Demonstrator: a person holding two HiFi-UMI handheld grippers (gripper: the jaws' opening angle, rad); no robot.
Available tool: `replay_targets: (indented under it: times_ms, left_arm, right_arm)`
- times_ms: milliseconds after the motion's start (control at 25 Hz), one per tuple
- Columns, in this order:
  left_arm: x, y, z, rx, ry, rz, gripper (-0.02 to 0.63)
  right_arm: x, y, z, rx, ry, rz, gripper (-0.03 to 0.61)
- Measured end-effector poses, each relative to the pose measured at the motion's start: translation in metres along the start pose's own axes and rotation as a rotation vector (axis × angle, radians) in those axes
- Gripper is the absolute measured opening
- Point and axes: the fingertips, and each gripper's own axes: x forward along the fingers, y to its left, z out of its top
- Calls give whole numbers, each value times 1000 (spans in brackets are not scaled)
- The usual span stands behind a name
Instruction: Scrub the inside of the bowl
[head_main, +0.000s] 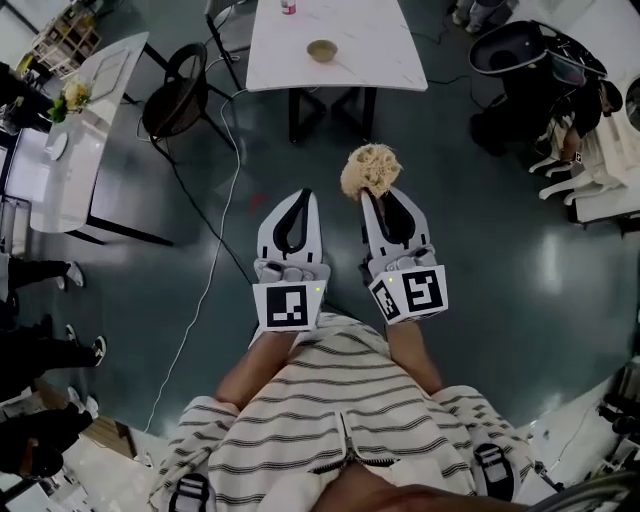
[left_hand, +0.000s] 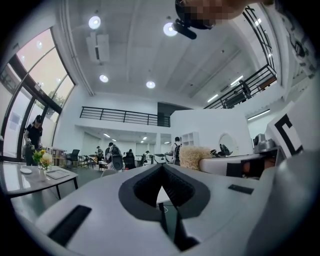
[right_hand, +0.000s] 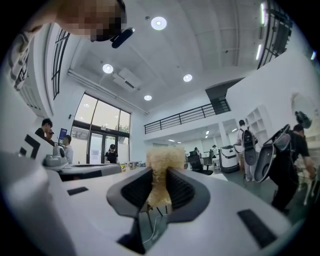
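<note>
A small tan bowl (head_main: 322, 50) stands on the white marble table (head_main: 380, 60) well ahead of me. My right gripper (head_main: 374, 196) is shut on a tan fibrous scrubber (head_main: 370, 170), which sticks out past the fingertips. The right gripper view shows the scrubber (right_hand: 162, 162) pinched between the dark pads of that gripper (right_hand: 160, 175). My left gripper (head_main: 298, 200) is held beside it, shut, with nothing between its jaws; its tips meet in the left gripper view (left_hand: 161, 169), where the scrubber (left_hand: 191, 156) shows to the right. Both grippers are held close to my body, over the floor.
A black chair (head_main: 178, 95) stands left of the table. A white cable (head_main: 212, 255) runs across the dark floor. A second white table (head_main: 85, 140) with flowers (head_main: 72, 95) is at the far left. A black stroller (head_main: 525, 50) stands at the right. Several people are about.
</note>
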Motion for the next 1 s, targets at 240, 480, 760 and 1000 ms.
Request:
replay_targets:
  times_ms: [240, 480, 760, 1000]
  left_arm:
    - [88, 82, 10, -27, -3, -30, 3]
    - [156, 152, 21, -25, -5, -85, 3]
    - [209, 190, 6, -108, -5, -118, 3]
    - [265, 211, -13, -115, 41, -140, 4]
  right_arm:
    - [112, -16, 17, 4, -30, -54, 92]
    - [206, -23, 25, 13, -29, -101, 92]
    - [264, -31, 18, -16, 12, -129, 94]
    - [321, -55, 7, -10, 14, -127, 94]
